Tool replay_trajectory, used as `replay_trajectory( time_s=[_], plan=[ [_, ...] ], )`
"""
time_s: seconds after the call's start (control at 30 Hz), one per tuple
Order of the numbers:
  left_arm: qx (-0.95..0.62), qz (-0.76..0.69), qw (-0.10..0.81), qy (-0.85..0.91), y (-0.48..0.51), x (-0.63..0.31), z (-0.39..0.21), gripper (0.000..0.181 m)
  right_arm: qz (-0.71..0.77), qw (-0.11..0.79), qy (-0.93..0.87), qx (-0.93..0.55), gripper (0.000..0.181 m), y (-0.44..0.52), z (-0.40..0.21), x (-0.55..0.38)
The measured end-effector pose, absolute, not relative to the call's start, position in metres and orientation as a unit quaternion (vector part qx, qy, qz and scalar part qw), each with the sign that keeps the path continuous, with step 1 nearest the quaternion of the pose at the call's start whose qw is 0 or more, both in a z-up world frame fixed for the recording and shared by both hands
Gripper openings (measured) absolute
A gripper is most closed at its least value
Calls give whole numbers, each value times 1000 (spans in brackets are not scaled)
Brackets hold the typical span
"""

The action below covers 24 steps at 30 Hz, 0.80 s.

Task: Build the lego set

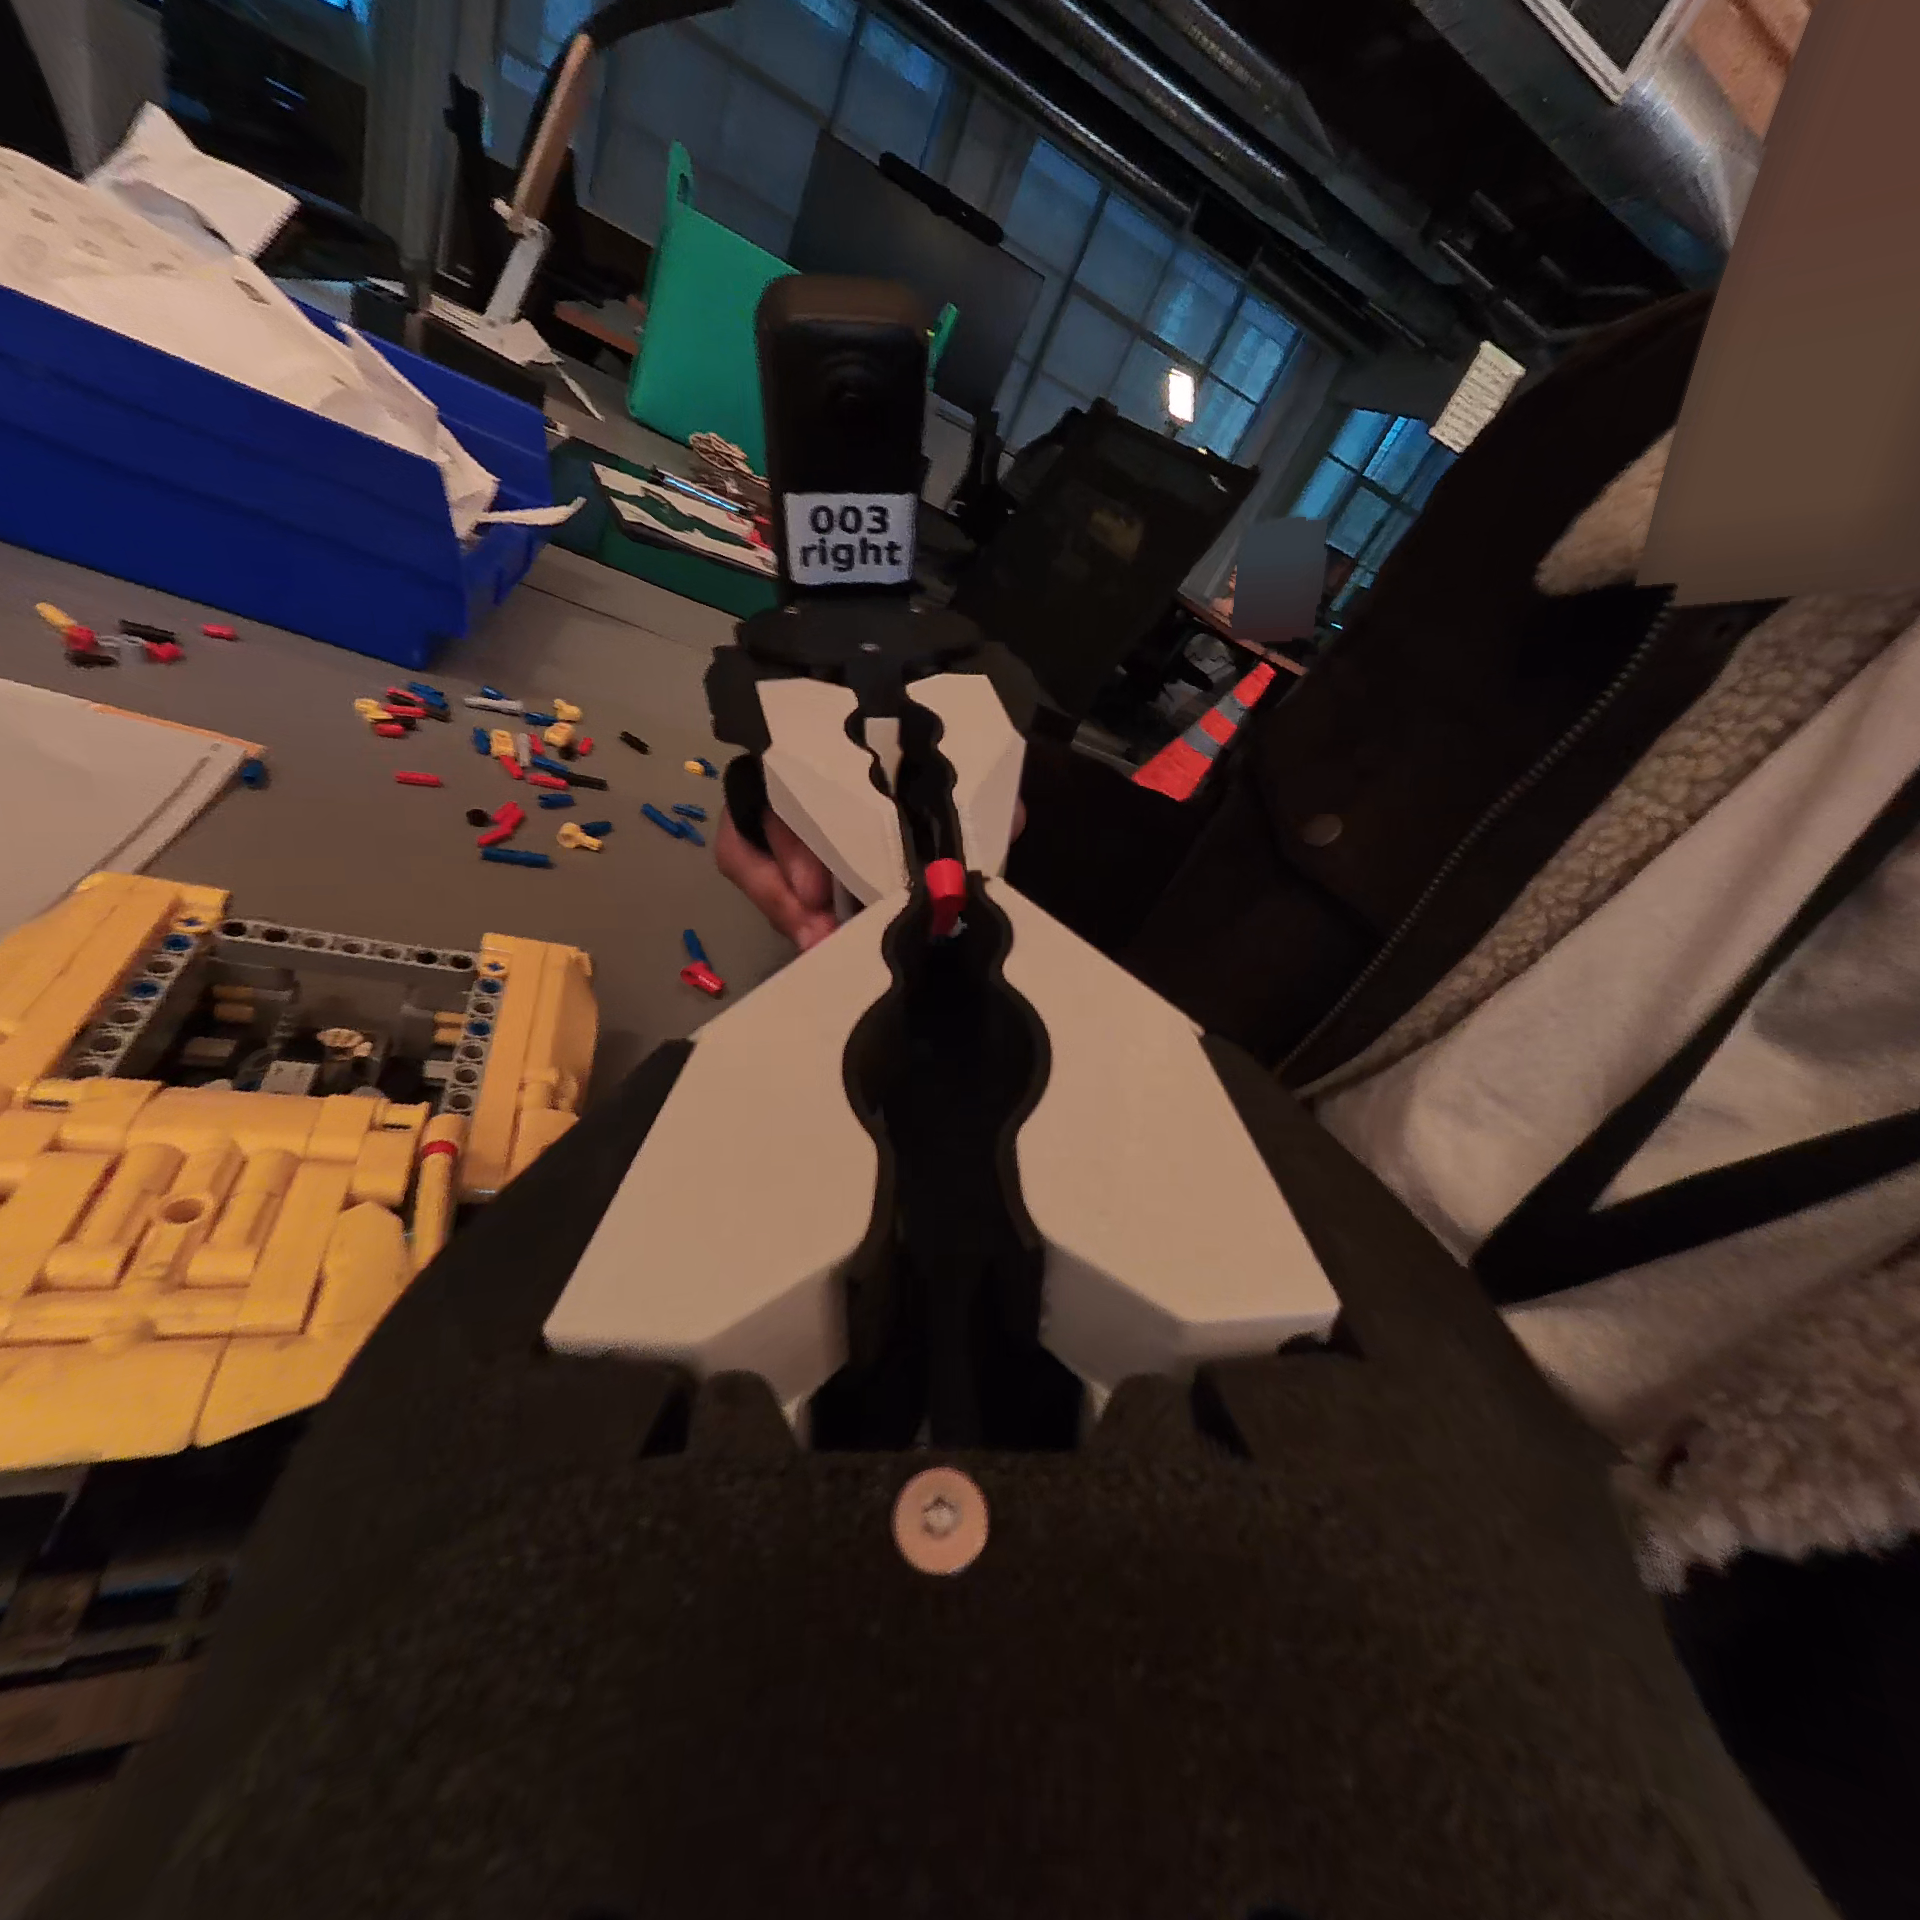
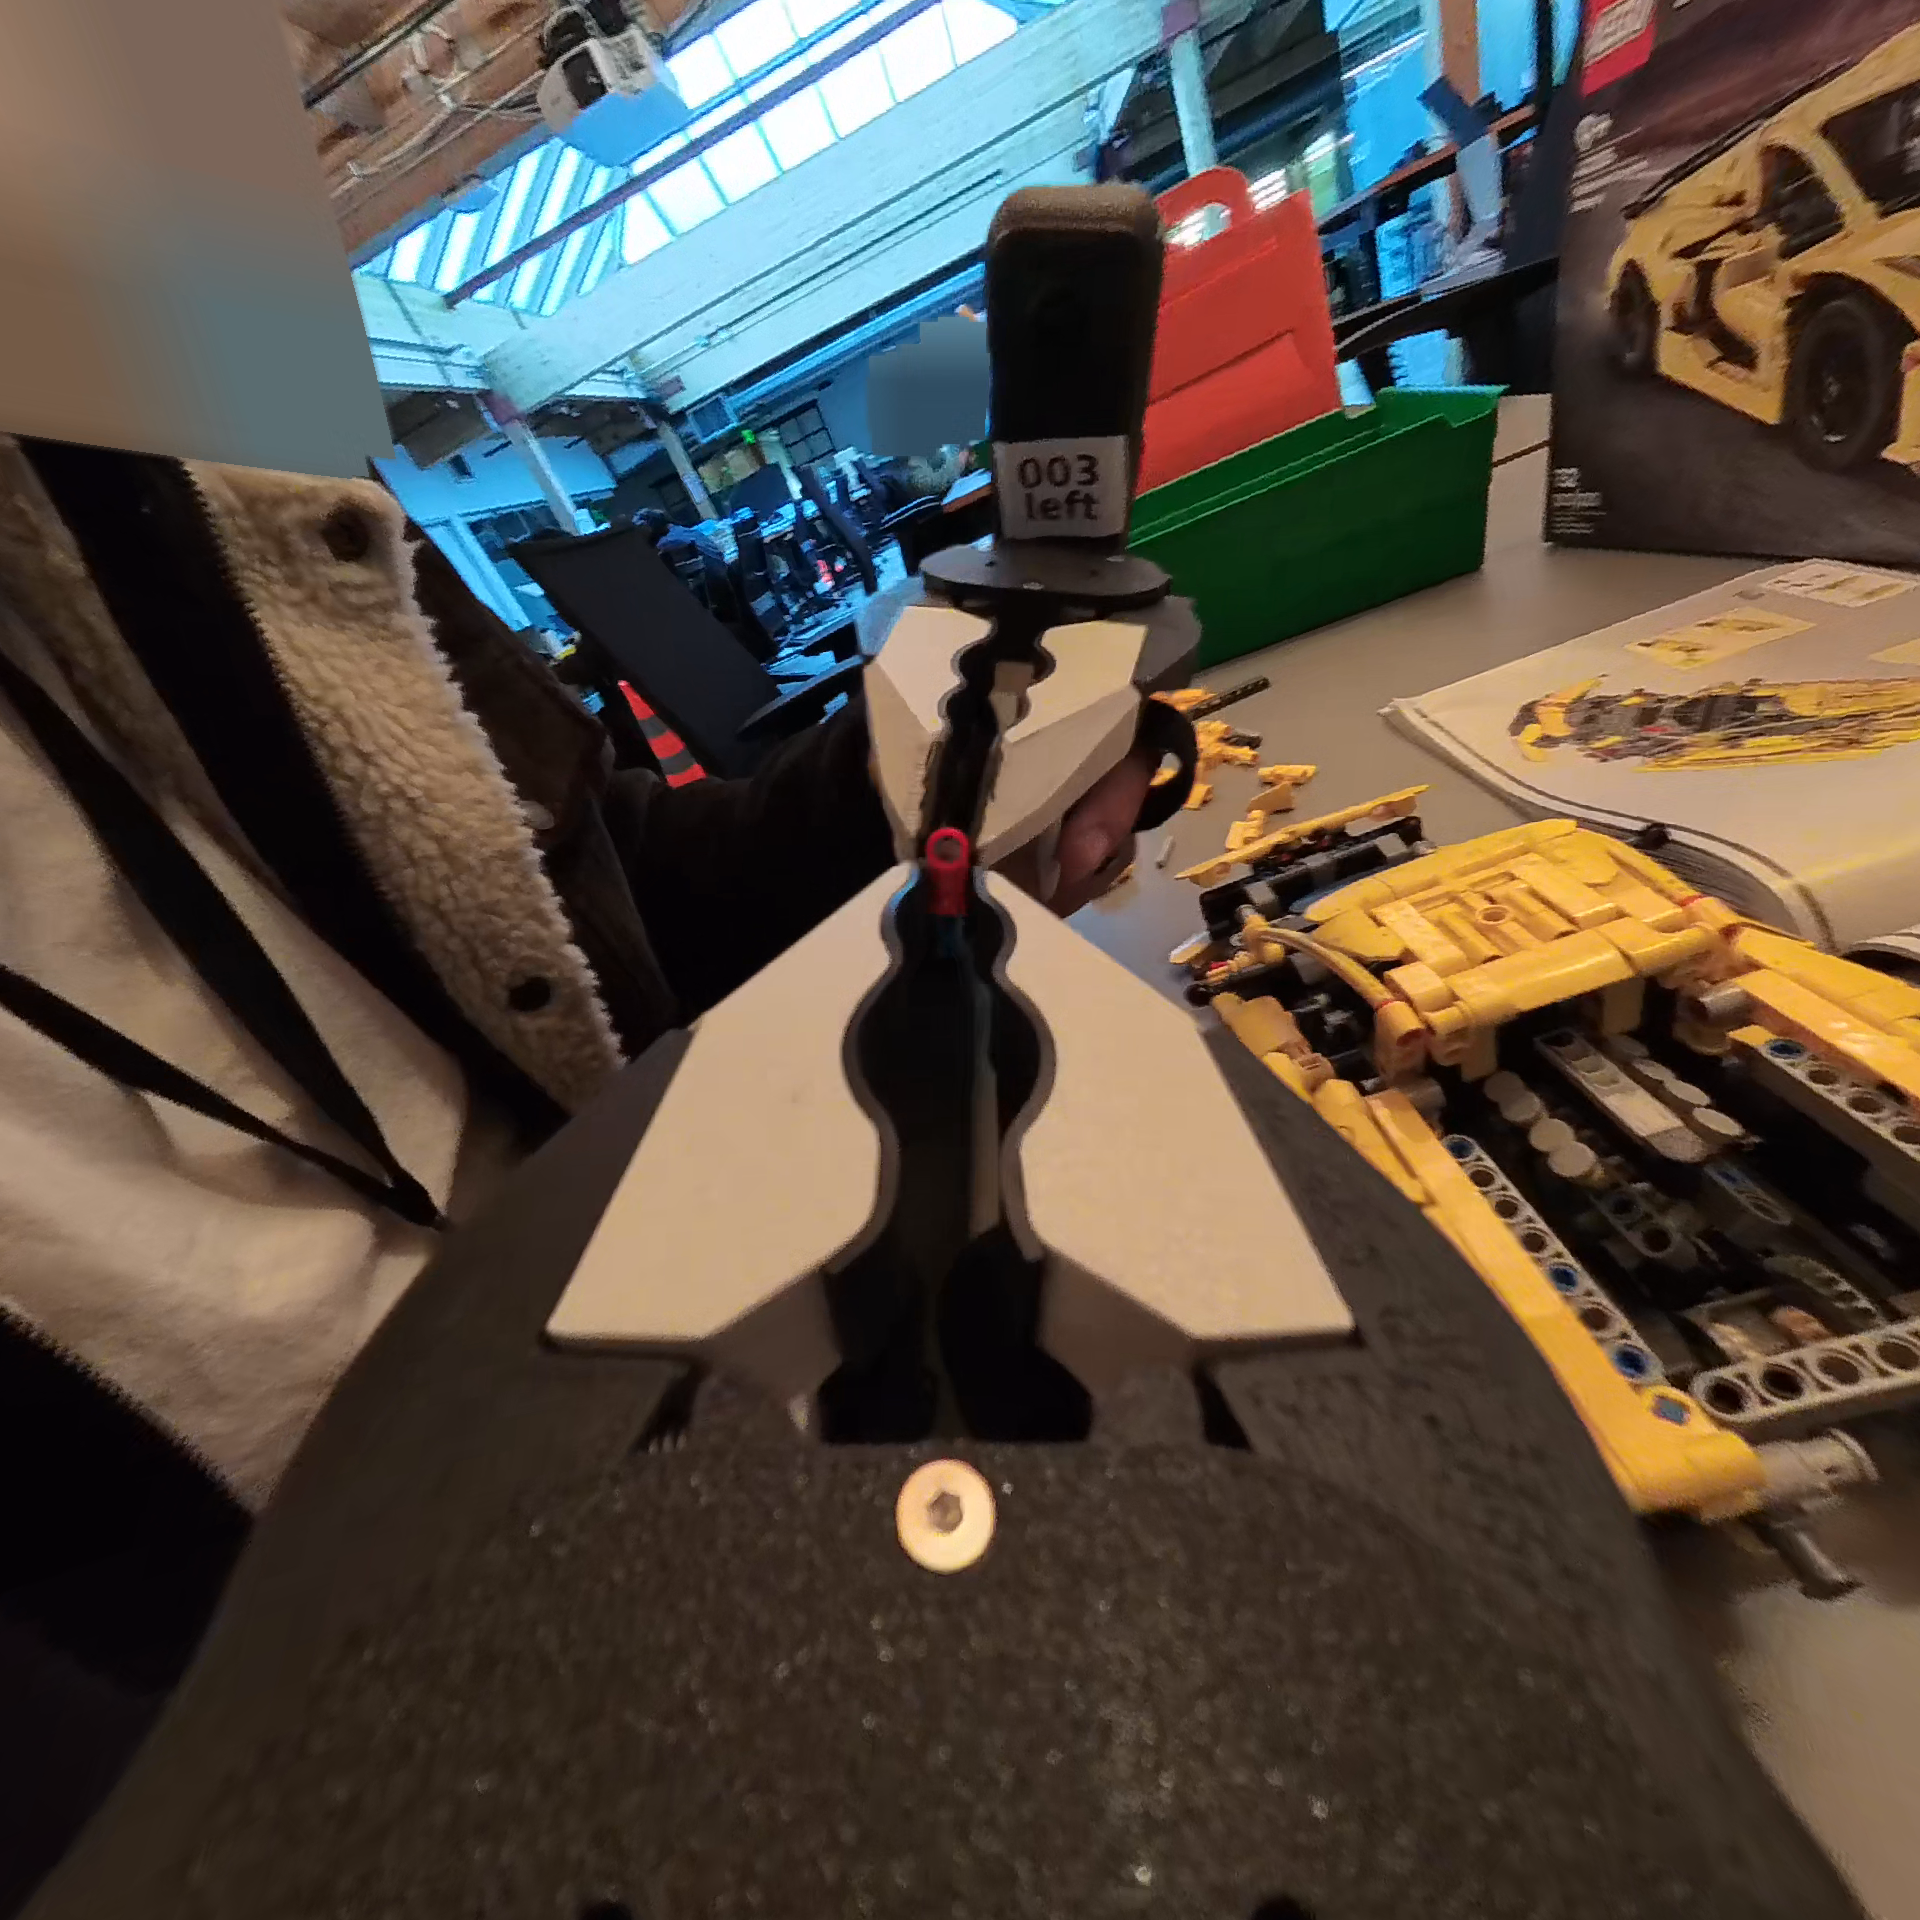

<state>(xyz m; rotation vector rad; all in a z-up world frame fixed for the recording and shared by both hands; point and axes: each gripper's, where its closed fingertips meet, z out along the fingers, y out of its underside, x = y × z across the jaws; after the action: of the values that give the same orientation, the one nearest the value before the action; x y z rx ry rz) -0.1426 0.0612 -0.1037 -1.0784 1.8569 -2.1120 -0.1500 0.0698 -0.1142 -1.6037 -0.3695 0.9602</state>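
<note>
While the two hand-held grippers met tip to tip above the grey surface (image 2: 1455,644), a small red plastic connector piece (image 1: 943,894) was pinched between them, the left hand-held gripper (image 1: 945,920) and right hand-held gripper (image 2: 945,883) both closed almost fully. A mid-air handover or pin-fitting step was judged to be in hand. One grip would need to be released next, and the piece carried to the yellow brick-built car model (image 2: 1538,997) lying just beside.

1. Grainy matt black plastic on the left gripper (image 1: 943,914) body, with smooth matt white jaws.
2. Same finish on the right gripper (image 2: 943,883); bright metal screw (image 2: 944,1513) in it.
3. Glossy red plastic on the small peg (image 1: 943,891).
4. Smooth, shiny yellow plastic on the model car (image 2: 1538,1039).
5. Fluffy cream fleece on the jacket (image 2: 343,727).
6. Printed paper for the booklet (image 2: 1704,717).
7. Matt grey surface (image 1: 416,883).
</note>
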Motion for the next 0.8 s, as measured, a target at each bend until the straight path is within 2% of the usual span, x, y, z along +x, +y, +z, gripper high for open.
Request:
replay_trajectory(
  time_s=[0.2, 0.33, 0.8],
  plan=[
    [-403, -707, 95, 573, 77, -125, -102, 17, 378, 633, -85, -670, 6, 82, -102, -118],
    [-440, -699, 126, 549, 73, -104, -105, 18, 445, 662, -17, -604, 6, 84, -81, -99],
    [-455, -717, 158, 504, 70, -88, -93, 17, 491, 650, 9, -581, 6, 88, -79, -99]
  ],
)
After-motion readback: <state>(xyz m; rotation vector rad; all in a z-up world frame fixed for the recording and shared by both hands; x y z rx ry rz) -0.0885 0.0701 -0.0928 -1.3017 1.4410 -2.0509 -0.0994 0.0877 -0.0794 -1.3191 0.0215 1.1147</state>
